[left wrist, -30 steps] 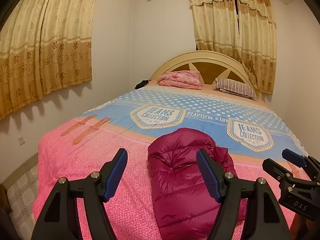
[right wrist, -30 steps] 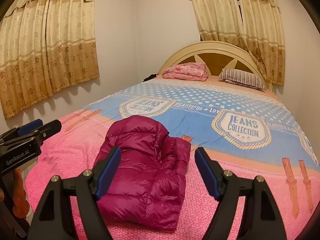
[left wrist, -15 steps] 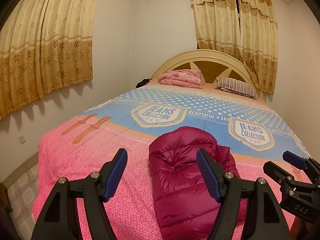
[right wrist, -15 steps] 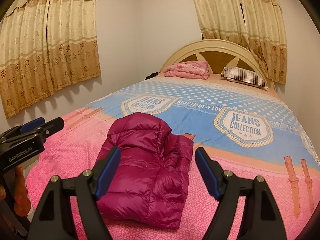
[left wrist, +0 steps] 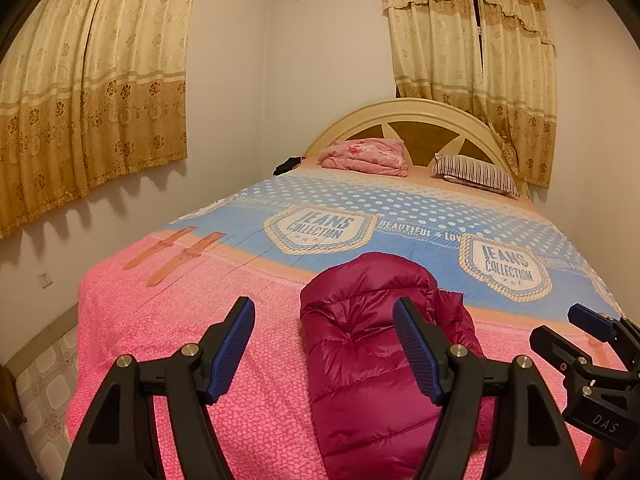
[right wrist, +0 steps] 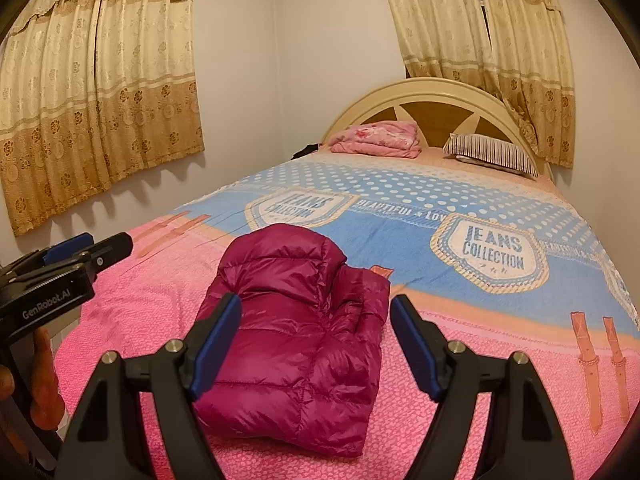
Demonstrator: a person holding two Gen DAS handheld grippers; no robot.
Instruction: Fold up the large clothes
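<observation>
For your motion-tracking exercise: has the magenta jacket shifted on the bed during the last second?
No. The magenta jacket lies just below the same blue band of the bedspread.

Folded jacket (right wrist: 296, 344) on bedspread (right wrist: 460, 344), well before headboard (right wrist: 436, 100). Against headboard: folded blanket (right wrist: 378, 138) left, pillow (right wrist: 492, 154) right. Curtains (right wrist: 480, 20) behind headboard, more curtains (right wrist: 96, 100) far left.

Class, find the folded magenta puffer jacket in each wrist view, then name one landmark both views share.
Left wrist: puffer jacket lower centre-right, partly behind the right finger.
Right wrist: puffer jacket lower centre, left of middle.
Shared landmark: striped pillow by the headboard.
</observation>
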